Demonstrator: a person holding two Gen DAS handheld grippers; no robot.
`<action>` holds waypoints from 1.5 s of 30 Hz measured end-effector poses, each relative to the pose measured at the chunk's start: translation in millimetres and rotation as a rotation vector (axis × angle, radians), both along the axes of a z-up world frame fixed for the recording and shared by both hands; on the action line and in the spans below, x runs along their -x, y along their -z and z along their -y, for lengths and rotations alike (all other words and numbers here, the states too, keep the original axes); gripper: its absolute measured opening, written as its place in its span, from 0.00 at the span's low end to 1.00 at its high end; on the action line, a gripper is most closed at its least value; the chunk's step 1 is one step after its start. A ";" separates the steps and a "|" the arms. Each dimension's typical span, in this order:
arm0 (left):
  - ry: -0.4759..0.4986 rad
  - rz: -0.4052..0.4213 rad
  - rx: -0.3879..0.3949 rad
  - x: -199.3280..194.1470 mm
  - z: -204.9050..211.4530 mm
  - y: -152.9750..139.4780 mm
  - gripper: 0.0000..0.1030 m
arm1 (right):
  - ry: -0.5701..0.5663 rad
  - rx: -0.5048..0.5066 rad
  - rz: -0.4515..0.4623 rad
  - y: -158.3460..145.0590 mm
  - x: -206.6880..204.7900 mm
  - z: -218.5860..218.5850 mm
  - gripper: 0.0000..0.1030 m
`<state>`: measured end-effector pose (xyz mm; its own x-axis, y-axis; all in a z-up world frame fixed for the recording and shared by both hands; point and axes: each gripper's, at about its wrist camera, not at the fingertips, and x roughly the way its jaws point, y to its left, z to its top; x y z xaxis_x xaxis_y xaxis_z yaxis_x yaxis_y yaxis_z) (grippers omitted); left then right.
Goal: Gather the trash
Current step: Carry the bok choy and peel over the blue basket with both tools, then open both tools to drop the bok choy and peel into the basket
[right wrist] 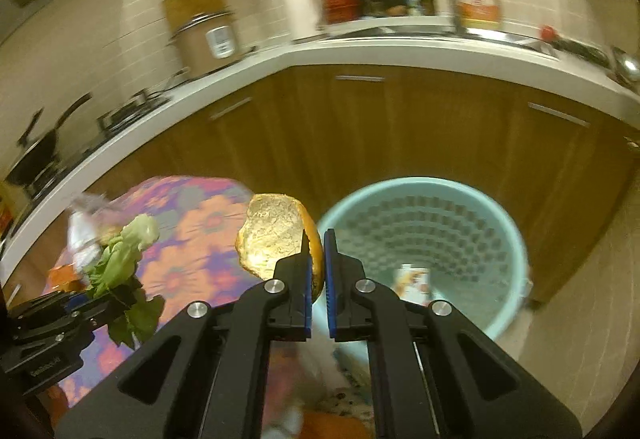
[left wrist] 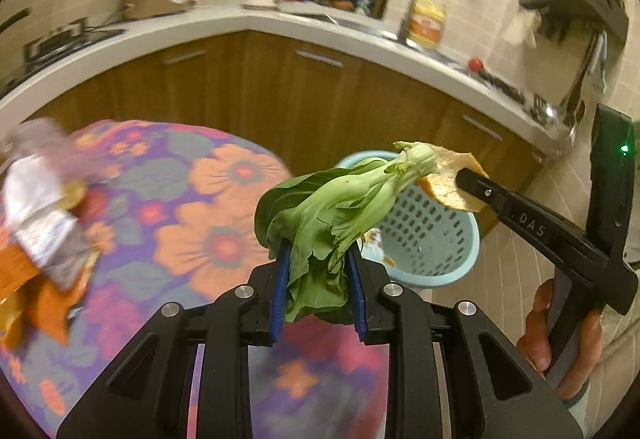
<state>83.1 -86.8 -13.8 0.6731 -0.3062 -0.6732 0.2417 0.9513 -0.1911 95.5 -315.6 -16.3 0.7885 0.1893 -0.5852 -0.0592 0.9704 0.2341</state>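
Gripping one leafy green (left wrist: 340, 207) in my left gripper (left wrist: 320, 279), my right gripper (right wrist: 317, 271) clenches one orange peel (right wrist: 276, 235); one blue basket (right wrist: 500, 235) sits lower right.

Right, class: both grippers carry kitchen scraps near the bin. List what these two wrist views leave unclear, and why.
- Bin contents: the right gripper hides part of the floor in the right wrist view; one printed wrapper shows, unreadable.
- Table litter: motion-blurred at the left wrist view's edge.
- Leafy green: its lower end hides inside the left gripper.
- Orange peel: the finger covers its grasped edge.
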 end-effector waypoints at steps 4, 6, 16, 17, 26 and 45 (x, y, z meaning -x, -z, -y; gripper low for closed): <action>0.036 -0.034 -0.031 -26.7 39.9 10.2 0.23 | 0.077 -0.030 -0.042 22.2 -13.2 41.1 0.03; 0.044 -0.060 -0.018 -38.6 54.7 18.3 0.23 | 0.110 -0.040 -0.066 35.8 -19.8 58.1 0.03; 0.051 -0.187 -0.017 -82.3 112.7 66.2 0.24 | 0.154 -0.058 -0.185 83.6 -53.1 84.5 0.03; 0.051 -0.201 -0.011 -87.0 114.6 70.0 0.24 | 0.159 -0.057 -0.199 87.4 -54.3 86.5 0.03; 0.041 -0.260 -0.017 -105.3 123.6 92.1 0.28 | 0.164 -0.072 -0.282 118.2 -71.9 96.5 0.03; 0.070 -0.186 0.050 -83.5 111.4 60.7 0.54 | 0.150 -0.098 -0.275 109.6 -62.5 103.5 0.33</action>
